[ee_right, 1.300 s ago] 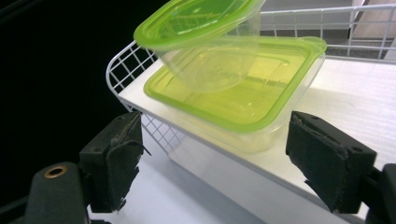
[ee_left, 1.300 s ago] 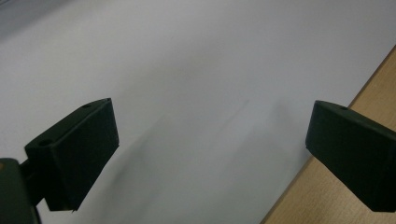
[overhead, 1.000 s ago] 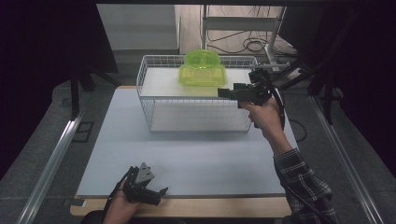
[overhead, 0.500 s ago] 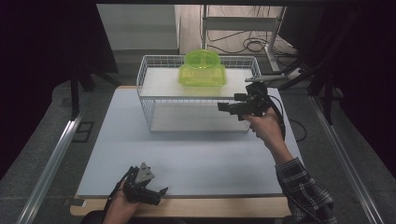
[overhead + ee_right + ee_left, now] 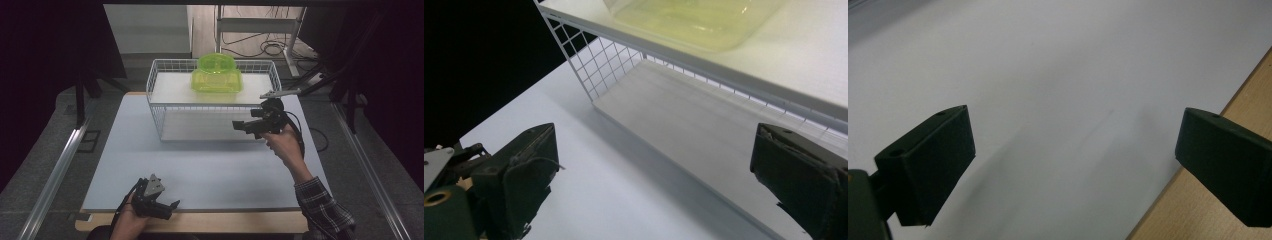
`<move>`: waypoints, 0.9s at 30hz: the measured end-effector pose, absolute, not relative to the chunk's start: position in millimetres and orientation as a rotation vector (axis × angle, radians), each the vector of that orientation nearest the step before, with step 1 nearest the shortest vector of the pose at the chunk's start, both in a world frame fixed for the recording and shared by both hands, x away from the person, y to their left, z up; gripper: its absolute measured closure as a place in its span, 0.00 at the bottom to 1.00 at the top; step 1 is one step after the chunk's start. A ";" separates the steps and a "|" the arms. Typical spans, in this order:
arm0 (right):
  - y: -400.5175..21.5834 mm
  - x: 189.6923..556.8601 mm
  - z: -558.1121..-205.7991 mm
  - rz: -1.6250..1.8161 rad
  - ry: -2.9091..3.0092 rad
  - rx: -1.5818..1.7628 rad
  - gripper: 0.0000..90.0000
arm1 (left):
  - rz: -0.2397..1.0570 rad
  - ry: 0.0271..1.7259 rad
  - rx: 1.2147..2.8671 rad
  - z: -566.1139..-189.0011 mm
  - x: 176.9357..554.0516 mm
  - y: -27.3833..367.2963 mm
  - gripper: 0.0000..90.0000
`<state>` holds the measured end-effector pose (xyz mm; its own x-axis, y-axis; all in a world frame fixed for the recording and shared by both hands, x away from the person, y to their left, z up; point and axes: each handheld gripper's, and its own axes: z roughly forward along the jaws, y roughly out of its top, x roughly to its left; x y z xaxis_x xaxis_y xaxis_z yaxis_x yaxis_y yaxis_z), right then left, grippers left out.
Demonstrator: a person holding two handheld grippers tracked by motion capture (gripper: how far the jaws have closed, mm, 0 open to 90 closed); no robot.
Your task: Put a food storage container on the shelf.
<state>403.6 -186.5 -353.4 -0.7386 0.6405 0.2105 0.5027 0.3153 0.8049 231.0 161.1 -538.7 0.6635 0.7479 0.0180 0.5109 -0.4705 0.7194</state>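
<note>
The right tool hangs in the air just in front of the wire rack, off its right front corner, level and pointing across the rack's open lower tier. Its jaws have just been opening and stand wide apart with nothing between them; in the right gripper view they frame the rack's lower shelf. The green tub sits on the rack's upper shelf, right of its middle, well apart from this tool and above it; that same view shows the tub's pale underside through the mesh. The person's right hand grips the tool from behind, a plaid sleeve trailing toward the bench's near edge.

The left tool rests low on the bench, far in front of the rack and left of its middle, at the white mat's near edge. Its jaws are spread wide and empty.
</note>
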 end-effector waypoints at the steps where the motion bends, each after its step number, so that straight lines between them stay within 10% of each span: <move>1: -186.8 403.3 -354.9 1.398 2.423 1.059 0.06 | 0.434 0.969 2.173 -538.6 231.0 161.1 0.03; 27: -192.8 388.0 -392.4 1.286 2.417 1.033 0.03 | 0.417 0.980 2.176 -538.8 231.3 161.2 0.03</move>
<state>388.0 -192.8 -392.4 -0.7304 0.6706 0.1300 0.4824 0.3718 0.7931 231.3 161.2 -538.8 0.6612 0.7502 0.0041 0.5235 -0.4653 0.7137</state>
